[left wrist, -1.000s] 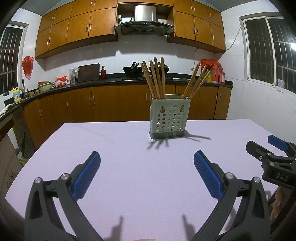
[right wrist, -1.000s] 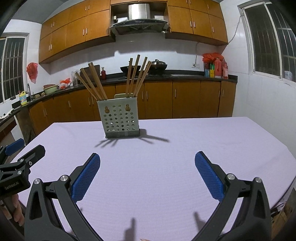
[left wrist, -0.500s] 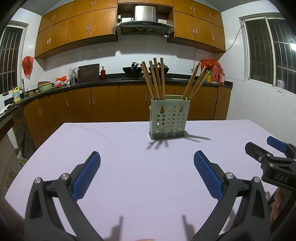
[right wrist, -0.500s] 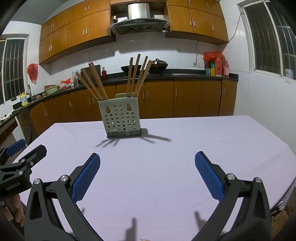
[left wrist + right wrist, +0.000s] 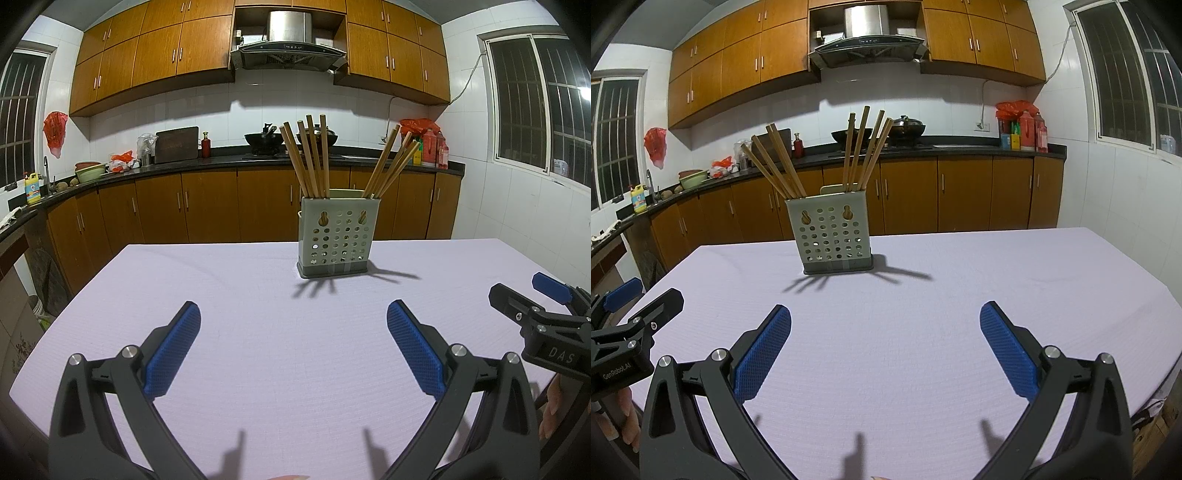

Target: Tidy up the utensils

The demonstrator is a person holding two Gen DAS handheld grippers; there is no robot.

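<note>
A grey perforated utensil holder [image 5: 337, 236] stands upright on the lilac table [image 5: 258, 350]; it also shows in the right wrist view [image 5: 833, 238]. Several wooden chopsticks [image 5: 312, 158] lean in its left side and a few more [image 5: 391, 162] in its right; they also show in the right wrist view [image 5: 866, 147]. My left gripper [image 5: 293, 328] is open and empty, well short of the holder. My right gripper [image 5: 885, 328] is open and empty too. Each gripper shows at the edge of the other's view.
Wooden kitchen cabinets and a dark counter [image 5: 221, 153] with a wok, bottles and bowls run behind the table. The table's right edge [image 5: 1160, 295] is near a tiled wall with a window. The table's left edge [image 5: 74, 295] drops to the floor.
Both grippers have risen or tilted slightly, so the holder sits a little lower in both views. Both stay open and empty.
</note>
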